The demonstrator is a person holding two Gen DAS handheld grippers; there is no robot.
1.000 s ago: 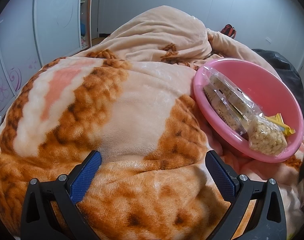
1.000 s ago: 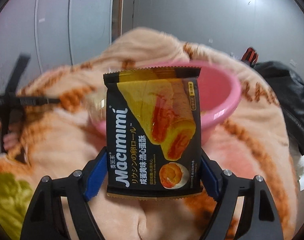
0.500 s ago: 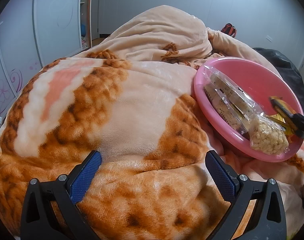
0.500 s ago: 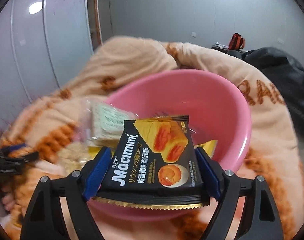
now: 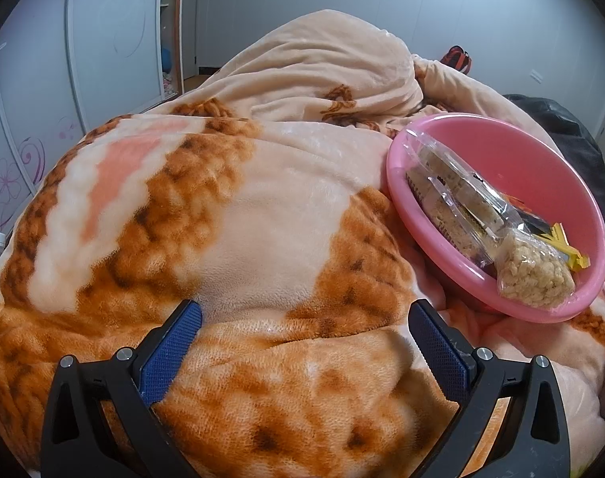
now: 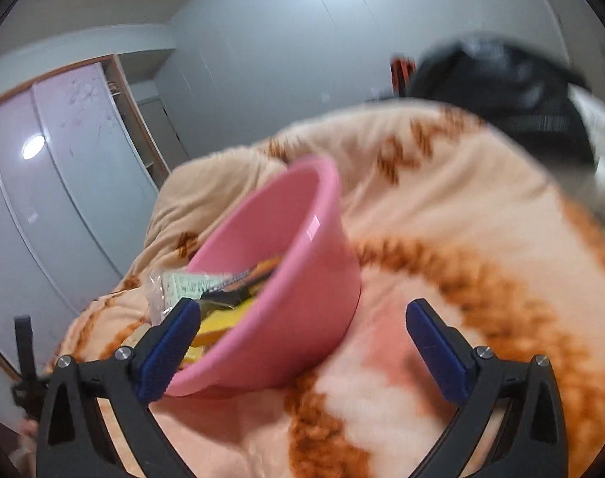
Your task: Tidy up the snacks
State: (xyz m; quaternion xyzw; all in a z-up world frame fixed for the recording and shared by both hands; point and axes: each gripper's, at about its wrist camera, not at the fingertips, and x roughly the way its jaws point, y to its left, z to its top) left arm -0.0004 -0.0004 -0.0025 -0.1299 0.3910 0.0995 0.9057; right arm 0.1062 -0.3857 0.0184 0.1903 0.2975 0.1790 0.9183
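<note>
Several snack packets [image 5: 457, 195] piled in the pink basin [image 5: 541, 167], far right on the orange-and-cream blanket [image 5: 242, 207]: clear-wrapped bars along the left wall, a puffed-rice cake [image 5: 535, 277] against the near rim, yellow wrappers [image 5: 569, 251] behind it. Left gripper [image 5: 302, 342] hovering wide and empty over bare blanket, well apart from the basin. Right gripper [image 6: 302, 330] opening, jaws spread wide with nothing clamped; left finger [image 6: 167, 348] just at the basin's near rim [image 6: 262, 318], right finger out over the blanket. Right view blurred and tilted, so contact with the rim impossible to judge.

Likely trouble: basin seated on soft, uneven bedding and already leaning. A nudge from that finger could probably tip it and spill the snacks. Rice cake perched at the rim likeliest to slide out first.
</note>
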